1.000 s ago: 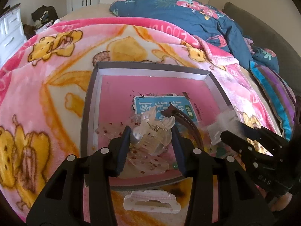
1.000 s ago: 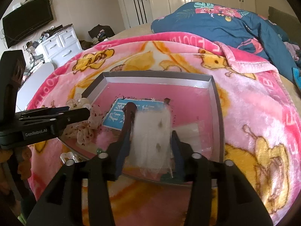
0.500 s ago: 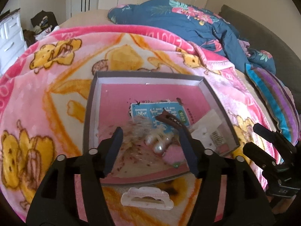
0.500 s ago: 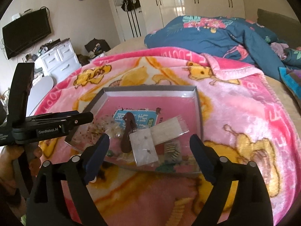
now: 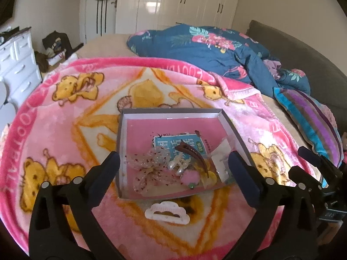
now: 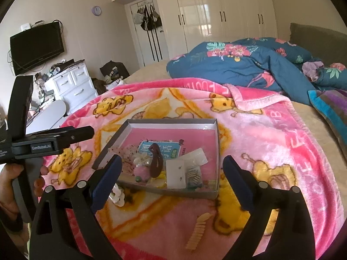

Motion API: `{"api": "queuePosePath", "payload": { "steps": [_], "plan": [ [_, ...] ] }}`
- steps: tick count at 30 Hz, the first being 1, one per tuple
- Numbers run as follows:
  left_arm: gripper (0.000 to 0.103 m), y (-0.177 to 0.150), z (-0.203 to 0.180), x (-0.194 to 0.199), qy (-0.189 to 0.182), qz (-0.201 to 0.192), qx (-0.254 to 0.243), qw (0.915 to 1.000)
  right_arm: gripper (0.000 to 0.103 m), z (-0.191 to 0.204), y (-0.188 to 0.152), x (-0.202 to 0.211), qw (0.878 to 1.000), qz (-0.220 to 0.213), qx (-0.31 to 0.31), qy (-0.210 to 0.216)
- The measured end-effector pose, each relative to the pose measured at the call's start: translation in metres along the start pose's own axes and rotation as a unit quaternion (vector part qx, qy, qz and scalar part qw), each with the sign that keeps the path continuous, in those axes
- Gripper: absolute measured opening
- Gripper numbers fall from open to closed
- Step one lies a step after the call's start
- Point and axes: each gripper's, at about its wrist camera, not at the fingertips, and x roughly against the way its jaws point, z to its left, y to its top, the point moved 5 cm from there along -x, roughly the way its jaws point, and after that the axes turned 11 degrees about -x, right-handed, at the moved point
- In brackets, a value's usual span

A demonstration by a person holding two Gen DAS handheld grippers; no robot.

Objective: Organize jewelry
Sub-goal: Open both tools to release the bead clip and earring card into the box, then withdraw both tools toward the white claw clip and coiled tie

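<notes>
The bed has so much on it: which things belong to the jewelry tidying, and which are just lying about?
Part of the job:
tray
brown clip
sheer bow
earring card
white clip, outside the tray
small comb, outside the tray

Just lying about:
pink blanket
blue duvet
striped pillow

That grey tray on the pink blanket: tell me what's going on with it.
A person holding a gripper in each hand is sorting hair accessories and jewelry into the grey tray on the pink bear blanket. Both the left gripper and the right gripper are open and empty above the tray's near edge. Inside lie a brown hair clip, a sheer speckled bow and a white earring card. A white cloud-shaped clip and a small yellow comb lie outside on the blanket.
</notes>
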Motion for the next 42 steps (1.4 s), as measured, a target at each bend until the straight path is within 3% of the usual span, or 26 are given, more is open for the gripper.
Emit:
{"api": "queuePosePath", "payload": {
  "steps": [17,36,42],
  "plan": [
    [0.094,-0.032,-0.011,0.038,0.012,-0.011,-0.007,0.9998,0.097,0.007,-0.023,0.031,1.0,-0.008,0.012,0.002],
    [0.094,-0.089,-0.019,0.015,0.017,0.042,-0.007,0.999,0.097,-0.021,-0.068,0.019,0.999,0.04,0.006,-0.02],
    [0.094,-0.112,-0.021,-0.007,0.012,0.069,-0.011,0.9975,0.097,-0.038,-0.094,-0.006,0.995,0.086,-0.006,-0.042]
  ]
}}
